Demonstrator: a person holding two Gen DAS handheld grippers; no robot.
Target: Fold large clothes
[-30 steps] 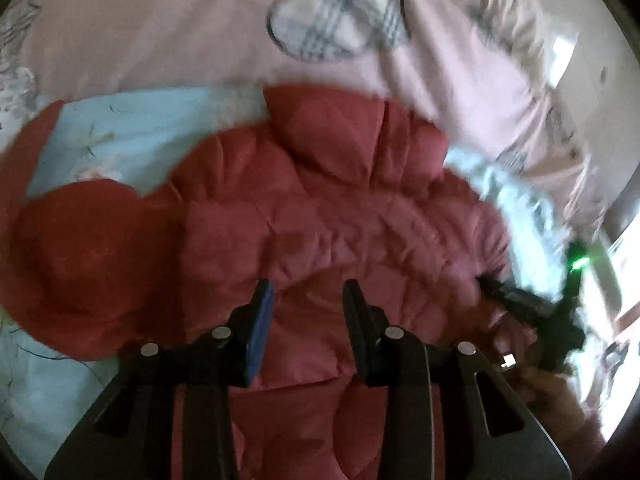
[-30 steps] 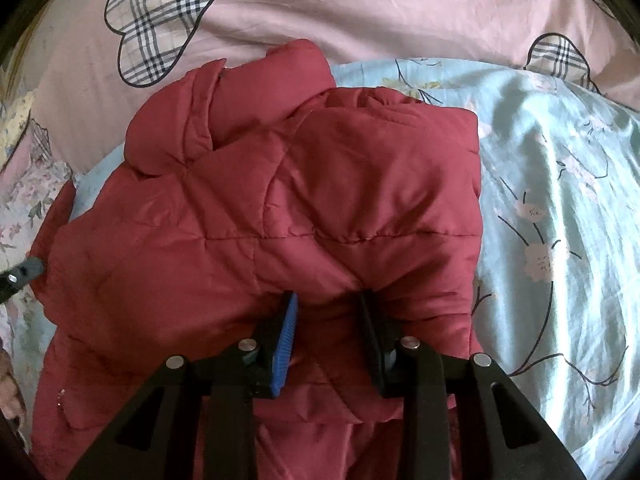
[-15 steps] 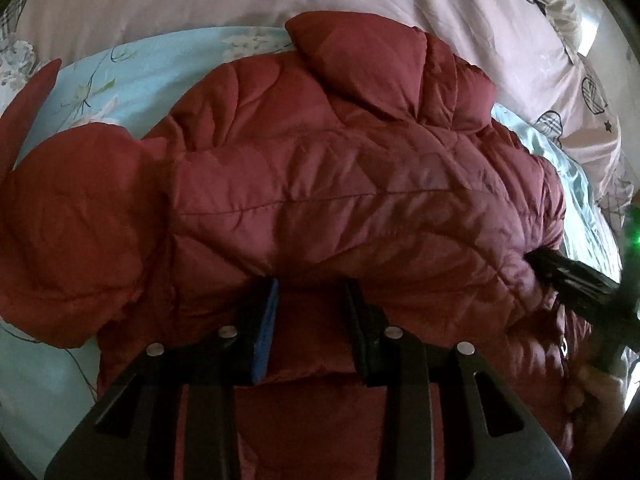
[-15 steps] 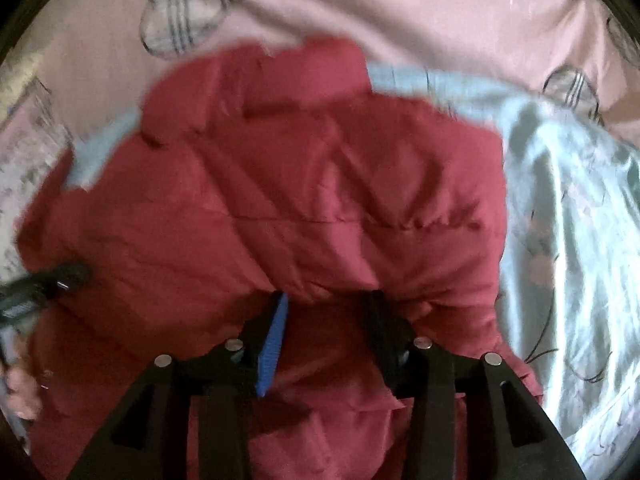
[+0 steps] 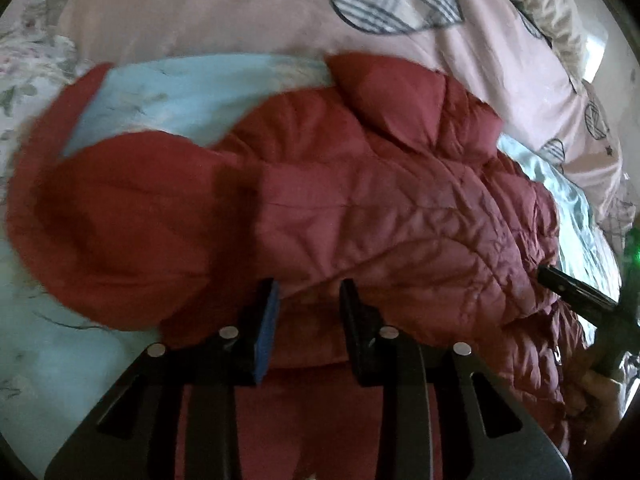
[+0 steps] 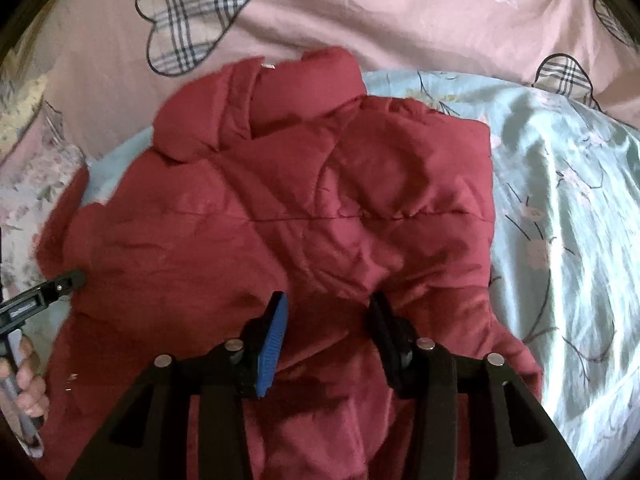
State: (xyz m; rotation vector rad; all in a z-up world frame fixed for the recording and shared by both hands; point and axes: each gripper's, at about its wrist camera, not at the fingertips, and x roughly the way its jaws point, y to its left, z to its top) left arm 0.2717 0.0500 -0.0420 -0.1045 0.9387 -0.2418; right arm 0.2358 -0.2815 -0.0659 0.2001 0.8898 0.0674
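A dark red quilted jacket [image 5: 380, 208] lies on a light blue floral sheet [image 5: 168, 80], folded over itself, collar at the far end. It also shows in the right wrist view [image 6: 320, 208]. My left gripper [image 5: 308, 292] has its jaws apart with a thick fold of the jacket's near edge between them. My right gripper [image 6: 328, 308] also has its jaws apart over the folded jacket edge. The right gripper shows at the right edge of the left wrist view [image 5: 576, 292]; the left gripper shows at the left edge of the right wrist view [image 6: 44, 292].
A pink duvet with plaid hearts [image 6: 320, 8] lies behind the jacket. The blue sheet [image 6: 568, 220] spreads to the right. A floral pillow [image 6: 28, 184] is at the left. A jacket sleeve [image 5: 100, 216] spreads out at the left.
Both grippers have pulled back and up a little from the folded jacket. The right gripper's jaws have widened. The fold has settled onto the jacket body.
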